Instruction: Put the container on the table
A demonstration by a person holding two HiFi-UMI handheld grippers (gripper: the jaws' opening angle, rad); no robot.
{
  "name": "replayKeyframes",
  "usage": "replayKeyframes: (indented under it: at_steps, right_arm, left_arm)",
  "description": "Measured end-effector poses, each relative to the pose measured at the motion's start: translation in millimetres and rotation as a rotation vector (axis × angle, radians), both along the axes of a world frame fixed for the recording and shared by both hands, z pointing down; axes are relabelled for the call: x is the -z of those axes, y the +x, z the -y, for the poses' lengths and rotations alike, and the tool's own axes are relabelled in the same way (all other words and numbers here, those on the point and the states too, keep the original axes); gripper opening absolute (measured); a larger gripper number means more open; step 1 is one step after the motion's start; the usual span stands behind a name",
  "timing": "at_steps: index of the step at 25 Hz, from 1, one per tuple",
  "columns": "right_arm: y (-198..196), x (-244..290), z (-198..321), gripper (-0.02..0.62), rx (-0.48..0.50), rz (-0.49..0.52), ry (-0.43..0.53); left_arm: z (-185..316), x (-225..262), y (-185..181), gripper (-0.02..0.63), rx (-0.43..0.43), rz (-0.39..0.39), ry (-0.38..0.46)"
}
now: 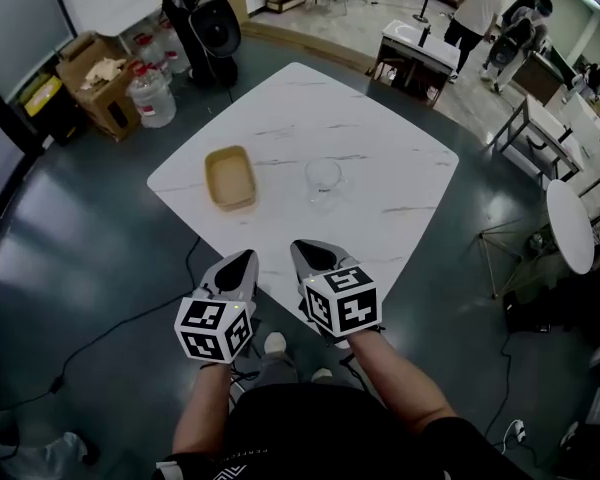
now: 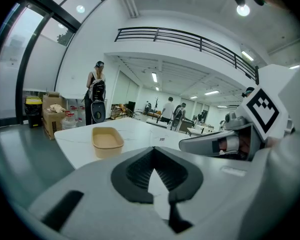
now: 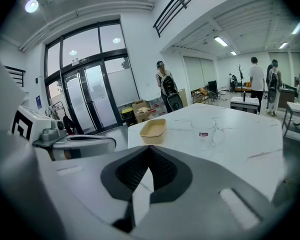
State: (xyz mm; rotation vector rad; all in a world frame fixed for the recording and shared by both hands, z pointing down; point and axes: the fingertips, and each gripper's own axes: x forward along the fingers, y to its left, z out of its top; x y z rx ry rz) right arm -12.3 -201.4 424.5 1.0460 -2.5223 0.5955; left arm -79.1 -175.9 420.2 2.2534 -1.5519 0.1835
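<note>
At nine o'clock from the centre of the white surface (image 1: 380, 138), seeing the tan container (image 1: 230, 178) sitting flat, open side up, with a clear glass cup (image 1: 323, 176) standing apart at its three o'clock. Holding the left tool (image 1: 246, 258) at the container's six o'clock, by the near edge, pressed together on nothing. Holding the right tool (image 1: 300, 248) just beside it at three o'clock, likewise pressed together, empty.

Near corner of table (image 1: 380, 208) behind left gripper (image 1: 247, 258) and right gripper (image 1: 299, 248)
</note>
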Motion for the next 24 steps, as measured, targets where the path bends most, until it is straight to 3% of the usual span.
replayKeyframes:
  at_steps: [10,16,24]
  right_arm:
    - [-7,-2,-17,0.0,0.027,0.003,-0.006]
    - [-4,-2,-20,0.0,0.025,0.0,-0.008]
    - [3,-6,-19,0.0,0.015,-0.009,-0.017]
  left_arm:
    - [-18,-6,-3,-0.008,0.001,-0.003,-0.026]
    - [-20,-13,3,-0.006,-0.02,-0.025,-0.103]
    - [-22,-29,14,-0.006,-0.056,0.008,-0.193]
